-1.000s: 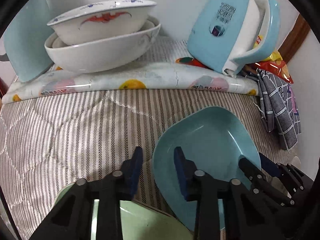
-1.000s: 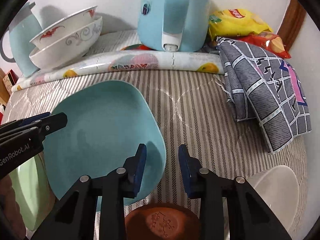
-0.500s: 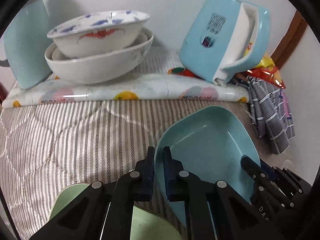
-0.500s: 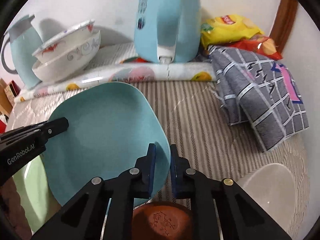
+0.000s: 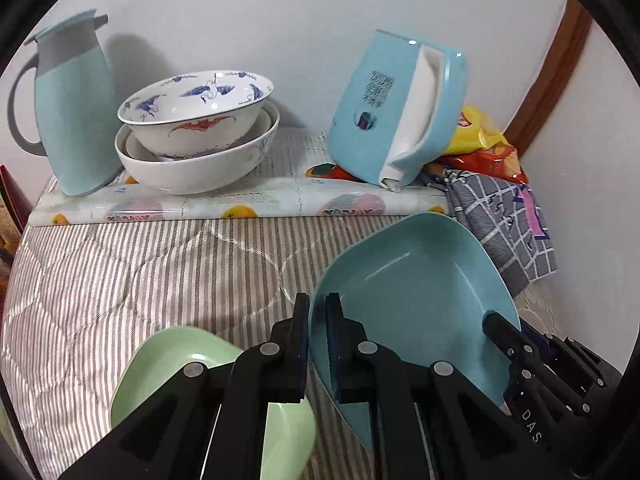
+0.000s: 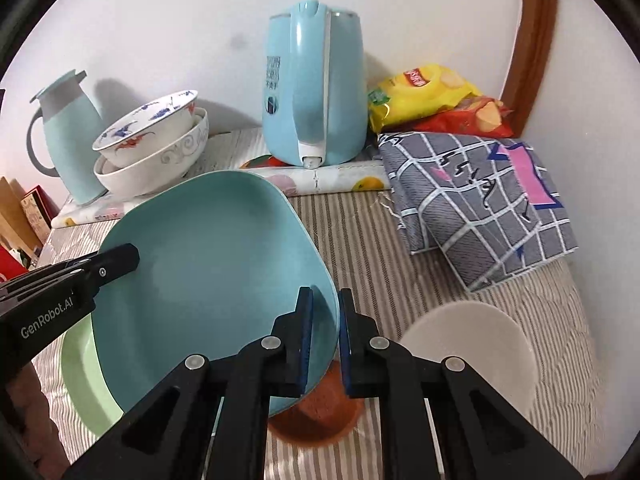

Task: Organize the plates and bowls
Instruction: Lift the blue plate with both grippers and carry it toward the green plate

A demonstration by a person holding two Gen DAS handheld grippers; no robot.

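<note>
Both tongs are clamped on the blue plate (image 6: 212, 264). The left tongs (image 5: 318, 344) pinch its left rim with the jaws nearly together, and the right tongs (image 6: 325, 340) pinch the near right rim the same way, one pad inside the plate and one under it. The plate hangs tilted above the striped counter (image 5: 140, 272), over the near middle, with the green plate (image 5: 176, 364) lying below it toward the near left edge. A brown dish (image 6: 320, 408) sits under the plate's near right corner, and a pale bowl (image 6: 468, 352) rests near the right edge.

The step in hand looks like carrying the blue plate to a stack, most likely onto the green plate. To do it well, the two hands should move together, at one pace and one height, so that neither rim twists out of its pads. It seems wise to level the plate before lowering it, since a smooth rim held this shallowly could slip. Keep it clear of the brown dish while crossing. Centre it above the green plate, set it down until it seats, then open both tongs together. The stacked bowls (image 5: 196, 140) at the back left need no attention for this step.
</note>
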